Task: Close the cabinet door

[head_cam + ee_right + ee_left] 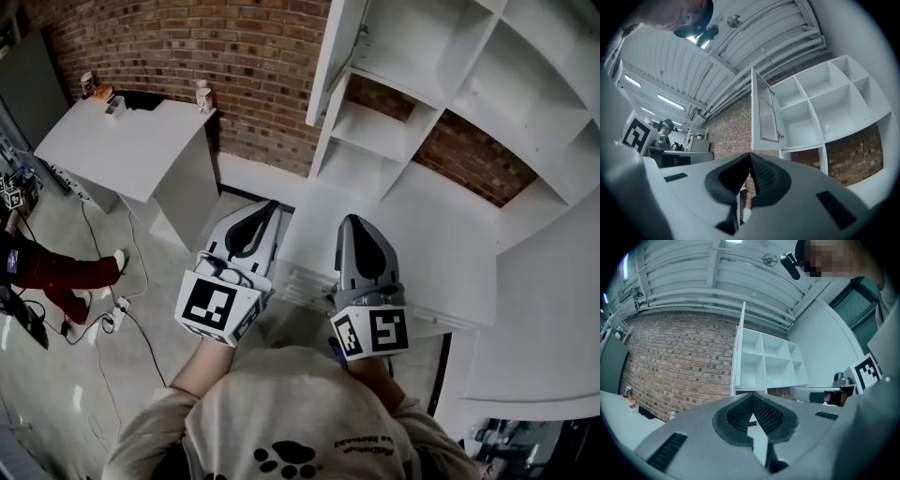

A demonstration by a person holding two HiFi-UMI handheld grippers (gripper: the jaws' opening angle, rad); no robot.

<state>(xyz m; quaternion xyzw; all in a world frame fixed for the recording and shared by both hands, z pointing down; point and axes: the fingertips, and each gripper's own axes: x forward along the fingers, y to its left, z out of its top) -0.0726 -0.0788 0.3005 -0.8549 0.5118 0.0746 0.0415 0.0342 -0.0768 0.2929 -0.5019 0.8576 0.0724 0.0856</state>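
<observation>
A white open-shelf cabinet [441,75] hangs on the brick wall at the upper right. Its door [333,56] stands swung out on the cabinet's left side. The right gripper view shows the door [763,112] open, with a mesh panel and hinges on its inner face. The left gripper view catches the door [739,348] edge-on. My left gripper [266,210] and right gripper [352,223] are side by side low in front of me, well short of the door and touching nothing. Both have their jaws shut and empty.
A white desk [122,141] with small cups stands against the brick wall [244,56] at the left. A white lower unit [441,244] sits under the shelves. A person in red trousers [56,272] and floor cables [122,309] are at the far left.
</observation>
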